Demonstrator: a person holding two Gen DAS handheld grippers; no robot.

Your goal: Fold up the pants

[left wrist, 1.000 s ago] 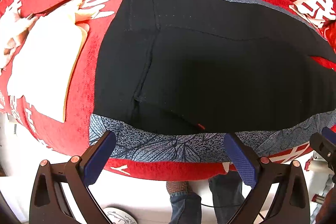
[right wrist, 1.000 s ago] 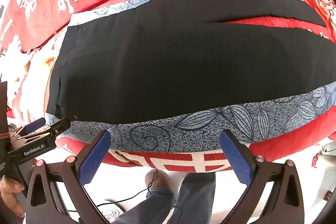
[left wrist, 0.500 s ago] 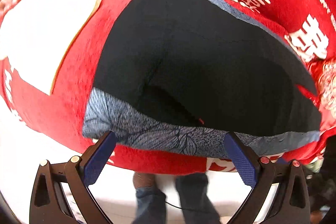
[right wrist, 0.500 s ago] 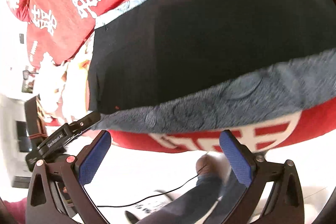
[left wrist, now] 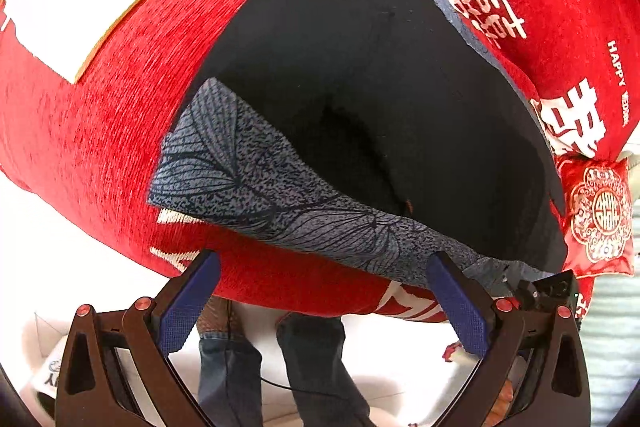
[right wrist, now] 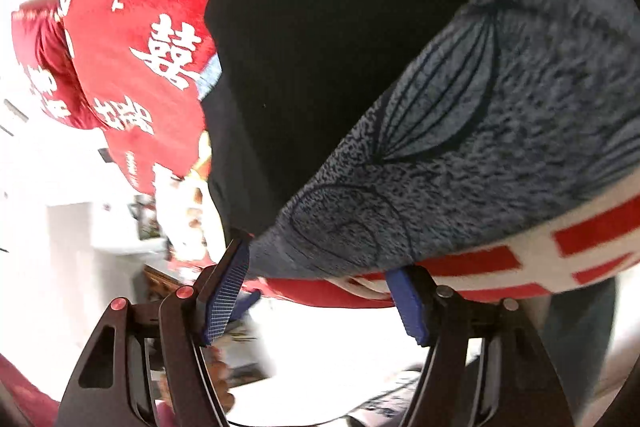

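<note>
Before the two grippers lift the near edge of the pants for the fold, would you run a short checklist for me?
1. Pants lie spread on the red cover: ok.
2. Patterned near edge between the right gripper's closing jaws: ok.
3. Right pads pressing the fabric: not ok, not yet.
4. Left gripper open at the near edge: ok.
5. Left pads around the fabric: not ok, short of it.
6. Only pants fabric caught, no cover: cannot tell.

Red bed (left wrist: pixel 132 95) w/ pants (left wrist: pixel 360 75)
</note>
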